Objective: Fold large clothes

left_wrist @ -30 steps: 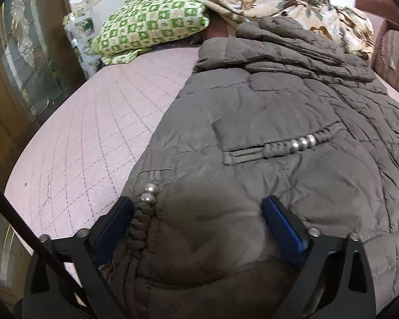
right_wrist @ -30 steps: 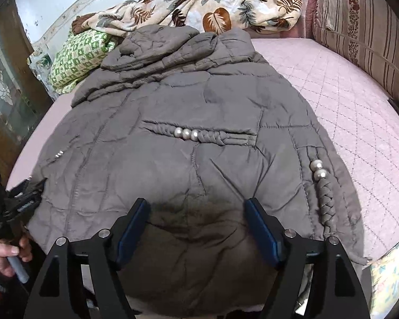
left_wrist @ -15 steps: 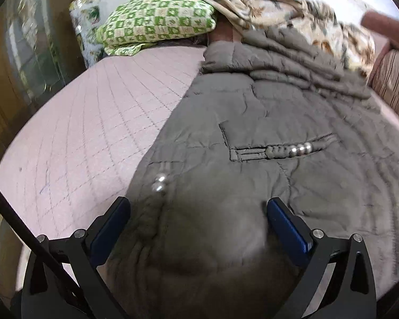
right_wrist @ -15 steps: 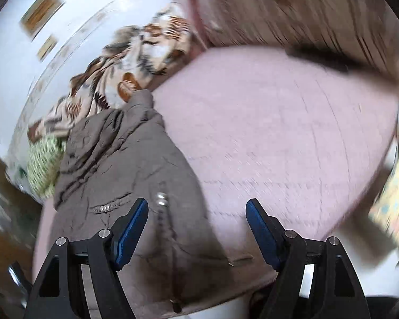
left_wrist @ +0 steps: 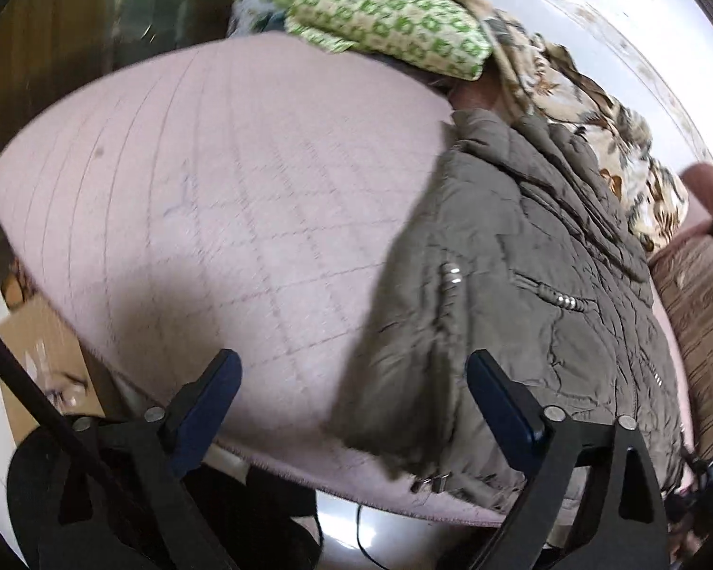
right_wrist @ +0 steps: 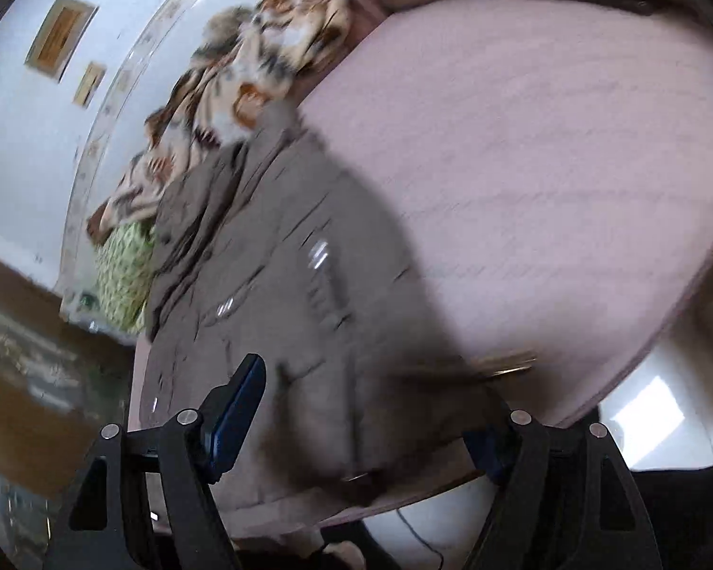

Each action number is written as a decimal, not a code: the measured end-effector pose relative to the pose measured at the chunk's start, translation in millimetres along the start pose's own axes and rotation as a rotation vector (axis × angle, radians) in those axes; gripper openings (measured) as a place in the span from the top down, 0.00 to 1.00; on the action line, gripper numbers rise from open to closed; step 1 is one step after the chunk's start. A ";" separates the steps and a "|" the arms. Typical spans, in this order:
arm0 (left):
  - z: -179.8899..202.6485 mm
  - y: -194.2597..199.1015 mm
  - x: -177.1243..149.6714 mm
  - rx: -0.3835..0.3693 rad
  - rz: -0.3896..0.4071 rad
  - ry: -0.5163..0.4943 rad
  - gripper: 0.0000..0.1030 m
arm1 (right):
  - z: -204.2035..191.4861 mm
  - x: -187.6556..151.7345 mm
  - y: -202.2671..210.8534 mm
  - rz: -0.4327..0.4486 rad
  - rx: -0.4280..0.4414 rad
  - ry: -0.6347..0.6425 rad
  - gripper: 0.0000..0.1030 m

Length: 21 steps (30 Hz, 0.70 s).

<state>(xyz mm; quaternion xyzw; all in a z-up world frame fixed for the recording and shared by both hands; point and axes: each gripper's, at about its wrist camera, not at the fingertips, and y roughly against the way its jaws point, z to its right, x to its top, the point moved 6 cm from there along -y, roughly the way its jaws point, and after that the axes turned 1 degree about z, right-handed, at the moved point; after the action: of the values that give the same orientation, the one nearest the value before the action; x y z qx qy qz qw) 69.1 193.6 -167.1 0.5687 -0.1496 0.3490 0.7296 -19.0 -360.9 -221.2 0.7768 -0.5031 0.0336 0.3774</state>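
Observation:
A large grey-brown quilted coat point(left_wrist: 523, 294) lies flat on the pink quilted bed point(left_wrist: 242, 199), hood toward the pillows, hem at the near edge. My left gripper point(left_wrist: 351, 394) is open and empty, at the coat's lower left hem corner near the bed's front edge. In the blurred, tilted right wrist view the coat point(right_wrist: 280, 313) lies on the bed point(right_wrist: 546, 156). My right gripper point(right_wrist: 361, 408) is open with the coat's lower right hem corner between its fingers; the right fingertip is partly hidden by cloth.
A green checked pillow point(left_wrist: 390, 19) and a leaf-patterned blanket point(left_wrist: 608, 142) lie at the head of the bed. A striped sofa cushion point(left_wrist: 698, 323) stands on the right. A dark wooden cabinet point(left_wrist: 47, 23) stands on the left. Floor and cables point(left_wrist: 356, 527) show below the bed edge.
Both grippers have swung apart from the middle of the hem to the coat's two lower corners. Both cameras have tilted outward. Both stay open.

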 end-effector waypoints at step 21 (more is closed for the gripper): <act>40.7 -19.8 -21.6 -0.058 -0.049 -0.143 0.26 | -23.9 -10.3 -21.8 -0.023 0.001 0.076 0.53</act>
<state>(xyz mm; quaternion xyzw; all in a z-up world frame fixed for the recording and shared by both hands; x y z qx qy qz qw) 74.5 146.1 -182.2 0.5745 -0.1973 0.2849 0.7415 1.4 -333.7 -220.6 0.7808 -0.4796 0.0590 0.3962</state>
